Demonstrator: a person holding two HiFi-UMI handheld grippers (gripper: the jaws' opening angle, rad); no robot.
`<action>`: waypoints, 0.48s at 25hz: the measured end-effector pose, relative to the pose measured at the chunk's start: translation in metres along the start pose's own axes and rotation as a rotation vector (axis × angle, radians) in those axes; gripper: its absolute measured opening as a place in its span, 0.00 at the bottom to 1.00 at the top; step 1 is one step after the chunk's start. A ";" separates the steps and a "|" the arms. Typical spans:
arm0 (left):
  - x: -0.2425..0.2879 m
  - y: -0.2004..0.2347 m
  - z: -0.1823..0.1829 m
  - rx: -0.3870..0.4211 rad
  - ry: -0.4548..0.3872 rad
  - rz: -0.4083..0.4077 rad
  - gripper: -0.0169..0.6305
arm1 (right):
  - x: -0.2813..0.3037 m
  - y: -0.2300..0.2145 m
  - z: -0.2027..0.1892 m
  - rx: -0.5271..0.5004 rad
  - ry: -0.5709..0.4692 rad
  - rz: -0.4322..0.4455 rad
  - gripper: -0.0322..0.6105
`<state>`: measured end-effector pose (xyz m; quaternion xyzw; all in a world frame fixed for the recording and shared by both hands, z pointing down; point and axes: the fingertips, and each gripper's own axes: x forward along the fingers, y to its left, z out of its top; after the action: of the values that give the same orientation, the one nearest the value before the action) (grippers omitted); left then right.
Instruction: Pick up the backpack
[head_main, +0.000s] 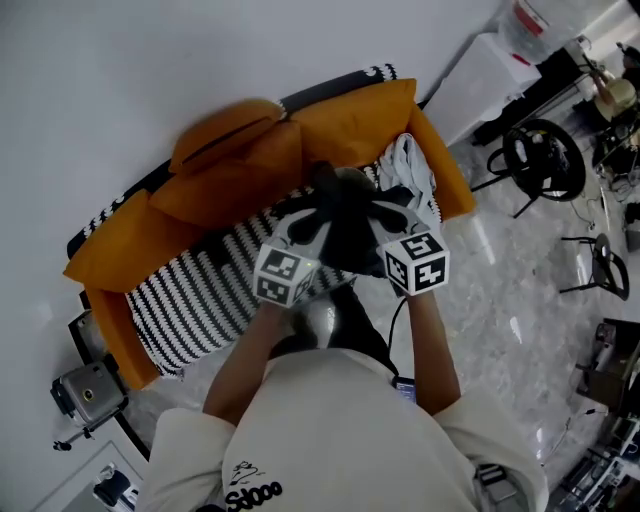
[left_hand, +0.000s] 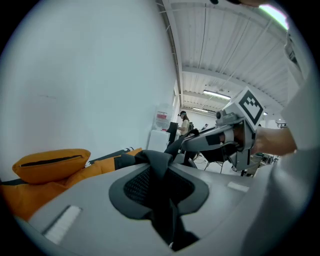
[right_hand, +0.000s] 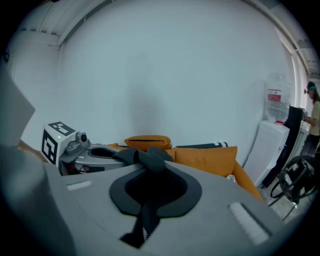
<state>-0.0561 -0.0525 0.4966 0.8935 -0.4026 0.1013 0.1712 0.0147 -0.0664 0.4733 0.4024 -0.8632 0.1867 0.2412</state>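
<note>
The black backpack (head_main: 345, 228) hangs in front of the person, above the orange sofa (head_main: 350, 125). My left gripper (head_main: 308, 232) is shut on one of its black straps (left_hand: 159, 172), which runs up between the jaws. My right gripper (head_main: 372, 222) is shut on another black strap (right_hand: 150, 159). The two grippers stand close side by side, the marker cubes toward the person. In the left gripper view the right gripper (left_hand: 200, 140) shows at the right with strap in it. In the right gripper view the left gripper (right_hand: 102, 152) shows at the left. Most of the backpack's body is hidden under the grippers.
A black-and-white striped cushion (head_main: 200, 290) covers the sofa seat, and an orange pillow (head_main: 225, 135) lies at the back. A white cloth (head_main: 412, 172) lies at the sofa's right end. A white wall is behind. Chairs and a round black frame (head_main: 545, 160) stand at the right.
</note>
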 end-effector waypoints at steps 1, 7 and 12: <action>-0.006 -0.001 0.006 0.002 -0.016 0.005 0.13 | -0.004 0.006 0.005 -0.010 -0.016 0.003 0.06; -0.041 -0.006 0.033 0.031 -0.088 0.028 0.13 | -0.031 0.039 0.031 -0.056 -0.080 0.013 0.06; -0.064 -0.010 0.051 0.125 -0.090 0.087 0.13 | -0.048 0.063 0.047 -0.086 -0.081 0.002 0.06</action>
<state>-0.0886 -0.0224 0.4268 0.8877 -0.4412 0.0933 0.0924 -0.0203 -0.0240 0.3998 0.3980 -0.8798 0.1334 0.2231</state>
